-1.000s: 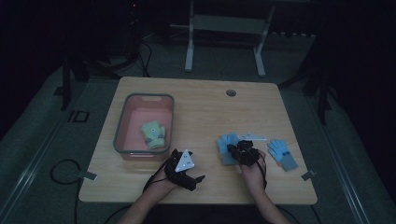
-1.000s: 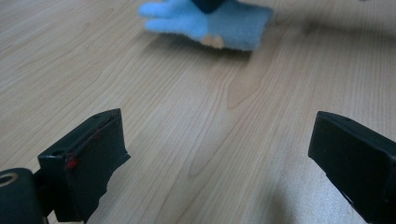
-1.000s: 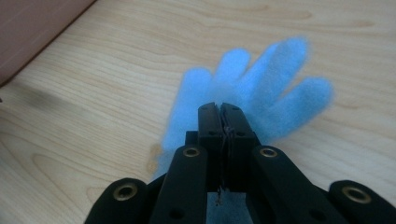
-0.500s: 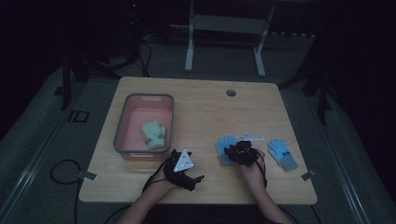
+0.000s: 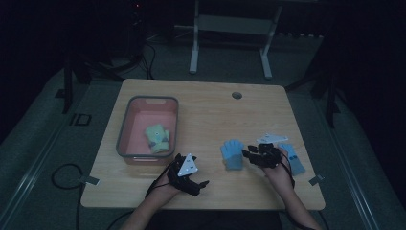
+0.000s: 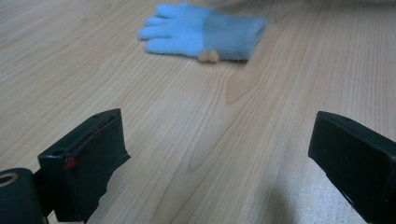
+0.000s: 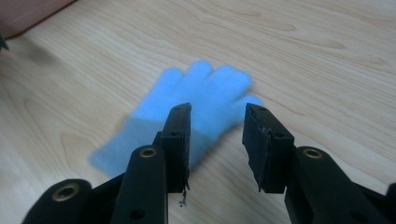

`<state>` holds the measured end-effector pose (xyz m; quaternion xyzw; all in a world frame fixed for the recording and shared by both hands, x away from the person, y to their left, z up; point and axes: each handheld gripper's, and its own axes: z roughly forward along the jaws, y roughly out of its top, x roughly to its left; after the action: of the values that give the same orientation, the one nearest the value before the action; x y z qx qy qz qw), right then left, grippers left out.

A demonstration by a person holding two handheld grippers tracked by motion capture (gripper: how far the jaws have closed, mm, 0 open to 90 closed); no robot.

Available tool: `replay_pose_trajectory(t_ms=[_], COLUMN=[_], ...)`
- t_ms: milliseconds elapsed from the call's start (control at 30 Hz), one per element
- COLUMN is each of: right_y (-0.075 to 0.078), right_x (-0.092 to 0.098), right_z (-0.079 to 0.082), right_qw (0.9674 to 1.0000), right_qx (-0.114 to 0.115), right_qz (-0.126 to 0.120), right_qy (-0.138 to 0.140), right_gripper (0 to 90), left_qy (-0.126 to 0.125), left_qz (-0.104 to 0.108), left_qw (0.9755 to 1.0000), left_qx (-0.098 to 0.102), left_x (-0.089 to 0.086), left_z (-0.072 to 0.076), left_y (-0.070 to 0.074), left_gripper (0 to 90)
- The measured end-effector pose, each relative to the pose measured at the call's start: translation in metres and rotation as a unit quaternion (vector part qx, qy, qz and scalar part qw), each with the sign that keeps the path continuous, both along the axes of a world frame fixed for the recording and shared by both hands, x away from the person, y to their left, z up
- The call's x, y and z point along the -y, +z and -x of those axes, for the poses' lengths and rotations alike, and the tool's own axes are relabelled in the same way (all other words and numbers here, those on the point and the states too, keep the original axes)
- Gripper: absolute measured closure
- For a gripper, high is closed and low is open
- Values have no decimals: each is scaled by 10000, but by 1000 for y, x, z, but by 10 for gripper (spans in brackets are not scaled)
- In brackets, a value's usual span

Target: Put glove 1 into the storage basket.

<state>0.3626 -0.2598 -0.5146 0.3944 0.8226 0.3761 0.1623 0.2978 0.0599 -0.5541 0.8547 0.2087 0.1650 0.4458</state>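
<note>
A light blue glove (image 5: 233, 153) (image 7: 205, 88) lies flat on the wooden table (image 5: 210, 110), fingers pointing away from me. My right gripper (image 5: 247, 154) (image 7: 217, 114) hovers just to its right; its jaws have just been opening and stand apart, the pads off the glove and nothing pinched. A second blue glove (image 5: 293, 159) lies to the right of that hand. My left gripper (image 5: 201, 184) (image 6: 217, 119) rests near the front edge, jaws wide open and empty, looking across the table at the blue glove (image 6: 201, 32).
A pink bin (image 5: 125, 139) stands at the left of the table with a yellow-green glove (image 5: 158, 136) inside. A round cable hole (image 5: 236, 95) sits near the far edge. Bare wood stretches between the bin and the gloves.
My right gripper has let go of the blue glove's cuff, opened, and drawn back to the right. The glove now lies free. The left gripper has stayed put.
</note>
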Motion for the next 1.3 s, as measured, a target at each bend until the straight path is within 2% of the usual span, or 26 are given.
replay_pose_trajectory(t_ms=[267, 400, 533, 633, 800, 1000, 1167, 1233, 1300], right_y=[12, 18, 19, 14, -5, -25, -31, -31, -31], right_x=[52, 86, 115, 134, 149, 161, 163, 162, 161], right_z=[-3, -6, -7, -7, -6, -8, -5, -5, -5], right_qw=[9997, 9991, 9991, 9991, 9989, 9979, 9988, 9987, 9986], right_qx=[187, 283, 299, 202, -7, -292, -119, -112, -187], right_qz=[59, 96, 97, 144, 271, 363, 439, 469, 404], right_qy=[-165, -307, -273, -330, -378, -446, -206, -181, -279], right_gripper=[654, 666, 667, 671, 669, 626, 587, 651, 791], left_qy=[-8, 11, 19, 25, 3, -17, -26, -12, -14], left_qz=[-11, 1, 19, 14, -11, 30, 112, 129, 117], left_qw=[10000, 10000, 10000, 10000, 10000, 10000, 9999, 9999, 9999], left_qx=[2, 4, 13, 17, 21, 7, 48, 50, 56], left_x=[1, 0, 0, 0, 1, 0, -1, -2, -2], left_z=[0, 0, 0, 0, 0, 0, 1, 0, 0], left_y=[-1, 0, 1, 0, 0, 0, 1, 1, 1], left_gripper=[40, 40, 40, 40, 40, 40, 41, 41, 41])
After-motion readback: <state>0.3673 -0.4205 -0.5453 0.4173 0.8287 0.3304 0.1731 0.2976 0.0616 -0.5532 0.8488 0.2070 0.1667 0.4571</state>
